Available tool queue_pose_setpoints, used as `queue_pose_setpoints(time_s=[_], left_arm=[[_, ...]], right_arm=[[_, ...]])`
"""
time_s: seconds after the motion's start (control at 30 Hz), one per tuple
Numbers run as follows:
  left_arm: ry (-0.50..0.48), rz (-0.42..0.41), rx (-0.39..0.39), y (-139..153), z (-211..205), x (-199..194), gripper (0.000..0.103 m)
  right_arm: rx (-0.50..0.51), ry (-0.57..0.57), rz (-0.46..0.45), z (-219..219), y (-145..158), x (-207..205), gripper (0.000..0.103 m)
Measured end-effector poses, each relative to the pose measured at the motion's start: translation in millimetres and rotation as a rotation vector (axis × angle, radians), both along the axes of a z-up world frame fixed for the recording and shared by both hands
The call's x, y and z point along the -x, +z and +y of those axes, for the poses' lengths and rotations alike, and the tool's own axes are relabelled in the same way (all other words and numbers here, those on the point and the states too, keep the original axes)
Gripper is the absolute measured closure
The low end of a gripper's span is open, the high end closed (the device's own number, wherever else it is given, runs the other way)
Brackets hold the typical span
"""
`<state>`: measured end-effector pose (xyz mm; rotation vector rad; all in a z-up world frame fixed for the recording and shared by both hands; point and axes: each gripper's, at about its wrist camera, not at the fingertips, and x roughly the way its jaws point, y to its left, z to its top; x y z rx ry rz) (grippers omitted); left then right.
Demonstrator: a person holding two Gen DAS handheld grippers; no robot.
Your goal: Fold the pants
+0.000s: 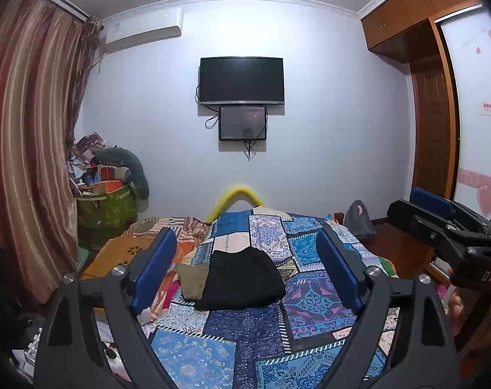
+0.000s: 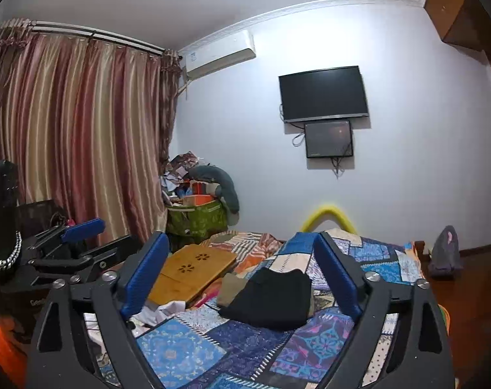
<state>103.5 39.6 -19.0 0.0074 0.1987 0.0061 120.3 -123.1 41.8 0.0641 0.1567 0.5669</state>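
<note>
Black pants [image 1: 242,278] lie folded in a compact stack on the patchwork bedspread [image 1: 245,334], with a folded olive garment [image 1: 192,280] touching their left side. They also show in the right wrist view [image 2: 271,301], with the olive garment [image 2: 231,287] beside them. My left gripper [image 1: 245,272] is open and empty, held above the bed, short of the pants. My right gripper [image 2: 242,278] is open and empty, also held back above the bed; it shows at the right edge of the left wrist view [image 1: 439,214].
A wooden lap tray [image 2: 187,272] lies on the bed's left side, with loose clothes near it. A green bag [image 1: 106,207] piled with clutter stands by the striped curtain [image 1: 25,149]. A TV [image 1: 241,79] hangs on the far wall. A wardrobe [image 1: 436,123] stands at right.
</note>
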Motion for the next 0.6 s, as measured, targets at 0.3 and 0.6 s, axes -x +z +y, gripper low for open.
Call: queue_pose_setpoints(time_s=[0.3, 0.6], left_arm=[[-0.003, -0.006, 0.009, -7.9, -0.6, 1.1, 0.007], [0.002, -0.006, 0.028, -11.5, 3.3, 2.4, 0.005]], right_arm=[[0.024, -0.013, 0.004, 2.8, -9.5, 9.6, 0.0], [0.034, -0.016, 0.004, 2.3, -7.4, 13.2, 0.0]])
